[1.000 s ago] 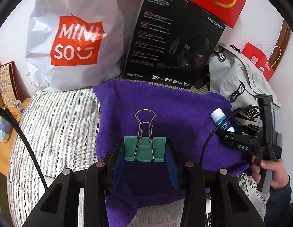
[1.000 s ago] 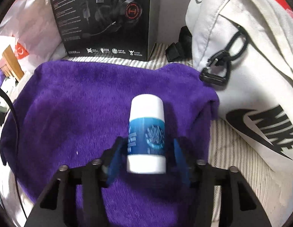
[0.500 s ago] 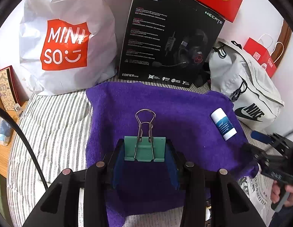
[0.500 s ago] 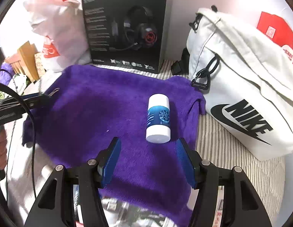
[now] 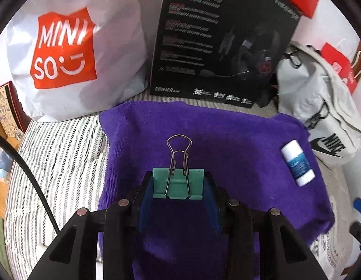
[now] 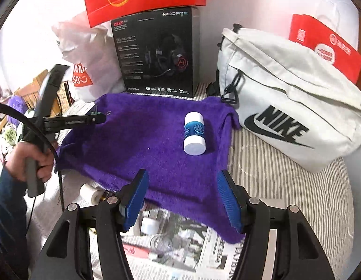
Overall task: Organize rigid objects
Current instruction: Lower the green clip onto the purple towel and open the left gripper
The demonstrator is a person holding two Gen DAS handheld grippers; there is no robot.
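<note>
My left gripper (image 5: 178, 184) is shut on a green binder clip (image 5: 178, 183) with wire handles, held above the purple towel (image 5: 227, 140). It also shows from the side in the right wrist view (image 6: 98, 117). A small blue and white tube (image 5: 297, 162) lies on the towel's right part; it also shows in the right wrist view (image 6: 194, 134). My right gripper (image 6: 182, 198) is open and empty, back from the tube over the towel's near edge (image 6: 157, 140).
A white Miniso bag (image 5: 68, 53), a black headset box (image 5: 222, 39) and a white Nike bag (image 6: 292, 107) stand behind the towel. Newspaper (image 6: 180, 245) with small items, including a white roll (image 6: 89, 191), lies at the front. The striped bedding (image 5: 59, 158) surrounds it.
My right gripper let go of the tube, left it lying on the towel and pulled back. My left gripper moved forward over the towel with the clip held.
</note>
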